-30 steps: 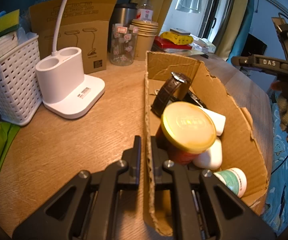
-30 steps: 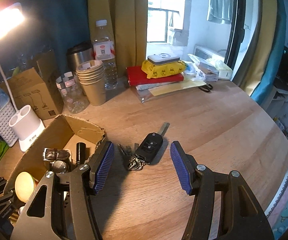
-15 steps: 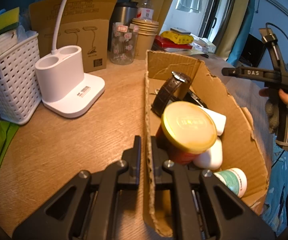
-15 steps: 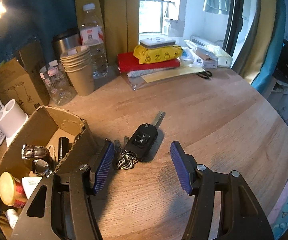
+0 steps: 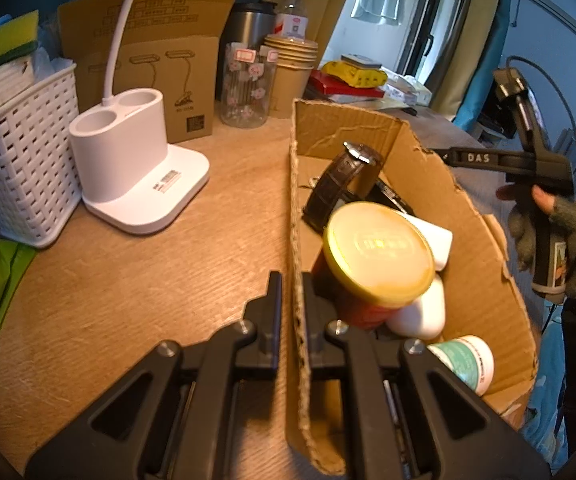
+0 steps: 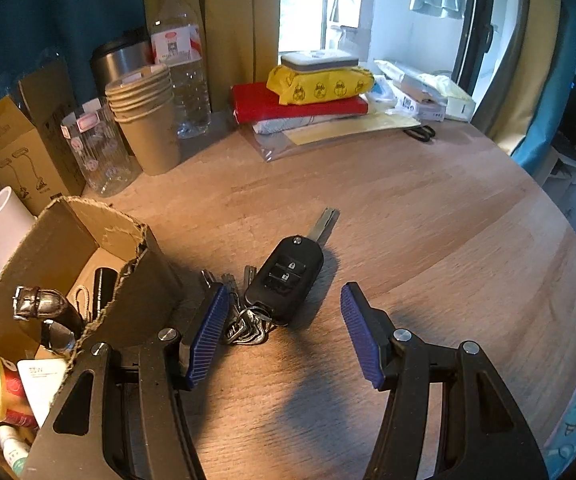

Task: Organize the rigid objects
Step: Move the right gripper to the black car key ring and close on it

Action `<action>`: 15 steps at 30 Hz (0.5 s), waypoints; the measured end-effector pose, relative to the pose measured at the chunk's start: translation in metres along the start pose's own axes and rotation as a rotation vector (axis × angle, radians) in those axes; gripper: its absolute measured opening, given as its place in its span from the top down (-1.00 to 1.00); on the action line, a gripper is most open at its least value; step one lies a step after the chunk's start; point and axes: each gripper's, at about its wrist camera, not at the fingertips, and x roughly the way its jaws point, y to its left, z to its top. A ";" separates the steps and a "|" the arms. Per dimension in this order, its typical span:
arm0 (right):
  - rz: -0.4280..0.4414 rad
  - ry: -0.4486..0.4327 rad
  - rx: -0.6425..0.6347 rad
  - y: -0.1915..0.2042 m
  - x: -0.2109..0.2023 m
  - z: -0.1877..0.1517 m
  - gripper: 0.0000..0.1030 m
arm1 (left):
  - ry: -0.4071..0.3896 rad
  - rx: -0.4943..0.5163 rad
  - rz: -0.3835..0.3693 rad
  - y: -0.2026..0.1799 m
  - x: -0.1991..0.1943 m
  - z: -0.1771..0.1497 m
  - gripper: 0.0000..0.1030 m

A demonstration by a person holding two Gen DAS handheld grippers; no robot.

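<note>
A black car key (image 6: pixel 286 278) with a ring of small keys (image 6: pixel 244 326) lies on the wooden table, just right of the cardboard box (image 6: pixel 64 240). My right gripper (image 6: pixel 284 320) hangs open over it, blue pads on either side, not touching. My left gripper (image 5: pixel 289 292) is shut on the near left wall of the cardboard box (image 5: pixel 297 184). Inside the box lie a watch with a dark strap (image 5: pixel 339 176), a yellow-lidded jar (image 5: pixel 379 252), white containers (image 5: pixel 423 312) and a small green-labelled bottle (image 5: pixel 467 360). In the left wrist view a gloved hand (image 5: pixel 555 232) holds the right gripper beyond the box.
A white lamp base (image 5: pixel 128 160), a white woven basket (image 5: pixel 20 152), a brown carton (image 5: pixel 160 80), a glass jar (image 6: pixel 96 148), stacked paper cups (image 6: pixel 148 116), a water bottle (image 6: pixel 180 60) and a steel mug stand at the back. Books and packets (image 6: pixel 319 100) lie by the window.
My right gripper has come down and closer over the car key, which now sits between its pads. The left gripper has stayed on the box wall.
</note>
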 end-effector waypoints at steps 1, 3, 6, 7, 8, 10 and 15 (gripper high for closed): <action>0.001 0.006 -0.003 0.000 0.003 -0.001 -0.20 | 0.000 0.000 0.000 0.000 0.000 0.000 0.83; 0.008 0.020 -0.008 0.002 0.009 -0.002 -0.20 | 0.000 0.001 0.000 0.000 0.000 0.000 0.83; 0.017 0.042 -0.019 0.004 0.018 -0.005 -0.20 | 0.000 0.000 0.000 0.000 0.000 0.000 0.83; 0.021 0.051 -0.024 0.005 0.022 -0.006 -0.20 | 0.000 0.001 0.000 0.000 0.000 0.000 0.83; 0.022 0.057 -0.028 0.006 0.025 -0.006 -0.20 | 0.000 0.001 0.000 0.000 0.000 0.000 0.83; 0.031 0.062 -0.032 0.007 0.028 -0.007 -0.20 | 0.001 0.000 -0.001 0.001 0.000 0.000 0.83; 0.026 0.065 -0.049 0.011 0.033 -0.006 -0.20 | 0.002 0.002 0.002 -0.001 0.002 -0.001 0.83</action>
